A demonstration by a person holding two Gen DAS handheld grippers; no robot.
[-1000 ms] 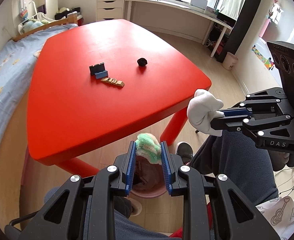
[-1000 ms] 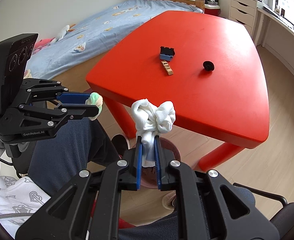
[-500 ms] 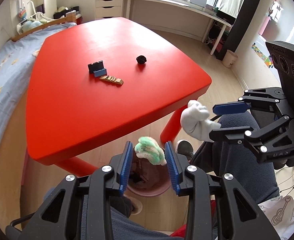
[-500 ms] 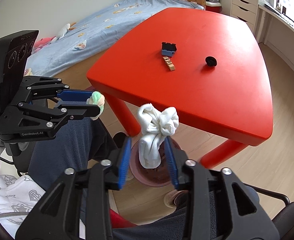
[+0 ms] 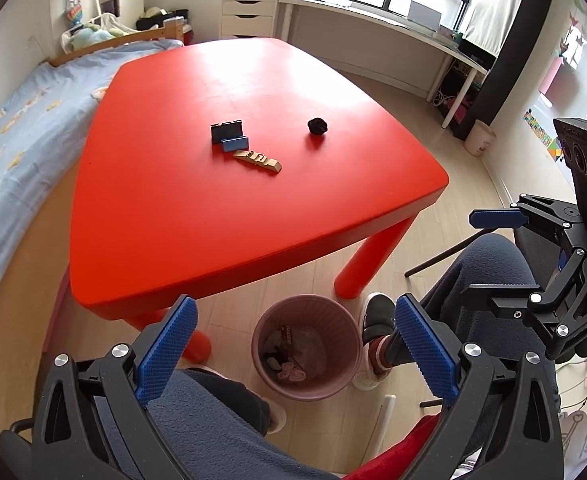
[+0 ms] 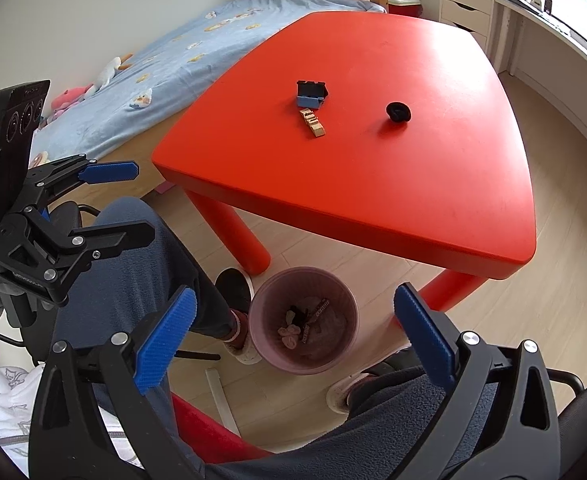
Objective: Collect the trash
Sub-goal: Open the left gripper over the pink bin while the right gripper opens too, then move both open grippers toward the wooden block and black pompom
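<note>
The left gripper (image 5: 293,344) hangs above the pink trash bin (image 5: 306,346) on the floor, fingers (image 5: 165,350) spread wide and empty. Scraps lie inside the bin. The right gripper (image 6: 293,340) hovers over the same bin, fingers released too. On the red desk (image 5: 197,208) rest a blue box (image 5: 229,136), a tan piece (image 5: 258,160) and a black lump (image 5: 317,125).

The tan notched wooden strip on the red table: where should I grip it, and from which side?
Grip the tan notched wooden strip across its narrow width near the middle, coming straight down. It lies flat on the red table, and the blue and black holder crowds its far end.
</note>
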